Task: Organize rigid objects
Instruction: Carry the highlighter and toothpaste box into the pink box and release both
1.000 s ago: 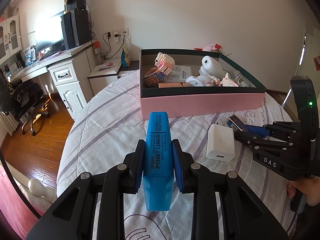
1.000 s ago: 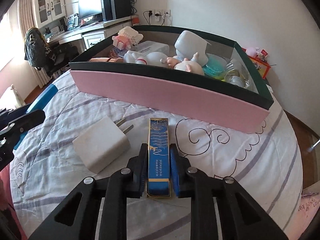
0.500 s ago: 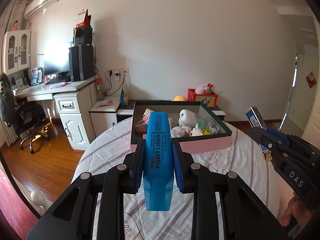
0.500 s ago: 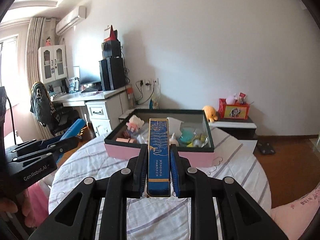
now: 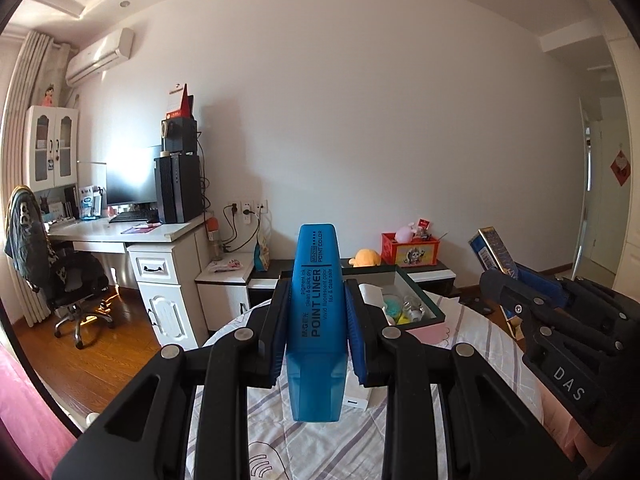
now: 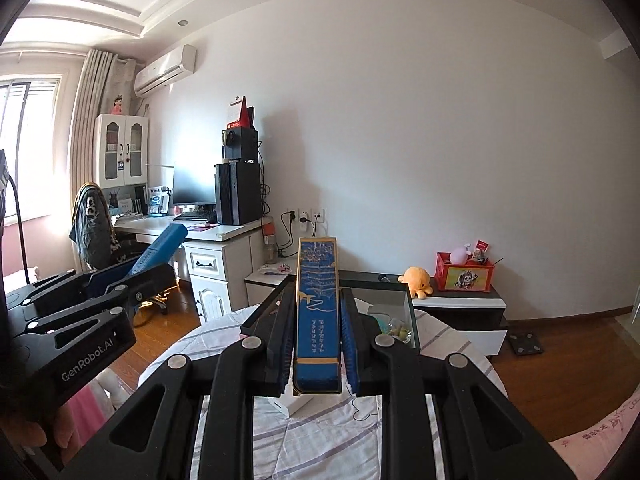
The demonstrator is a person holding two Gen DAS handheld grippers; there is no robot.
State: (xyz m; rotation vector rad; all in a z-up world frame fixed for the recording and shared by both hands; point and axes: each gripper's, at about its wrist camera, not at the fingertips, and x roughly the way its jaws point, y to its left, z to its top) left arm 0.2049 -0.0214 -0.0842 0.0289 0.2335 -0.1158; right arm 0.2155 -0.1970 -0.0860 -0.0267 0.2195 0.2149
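1. At the far left, well apart from the work, a white desk [image 5: 120,236] with a dark monitor and a black tower computer is seen against the wall; it plays no part in the task.
2. The left gripper [image 5: 316,312] is closed on a blue plastic highlighter pen [image 5: 317,320] printed "POINT LINER"; the pen is pinched at mid-body between the blue pads, its cap end pointing away from the camera, and it is held raised above the bed.
3. Beyond the pen, a pink-sided open box with a dark green rim [image 5: 424,300] is seen on the striped white quilt [image 5: 256,408]; small toys and other oddments already lie inside it, though they are too small to name.
4. A white rectangular charger block [image 6: 290,403] lies on the quilt below the grippers, outside the box, partly hidden by both held items.
5. The right gripper [image 6: 316,336] is likewise closed, on a long flat blue box with gold edging [image 6: 317,316]; it is held end-on and raised, in line with the pink box [image 6: 412,312].
6. The step in hand is judged to be the carry: both items are lifted and neither is yet over the box interior.
7. The next move would call for both grippers to be brought forward and lowered over free space inside the box; then the jaws should be opened; crowding among the items inside and a clash between the two grippers would need watching; the charger block would remain to be collected.
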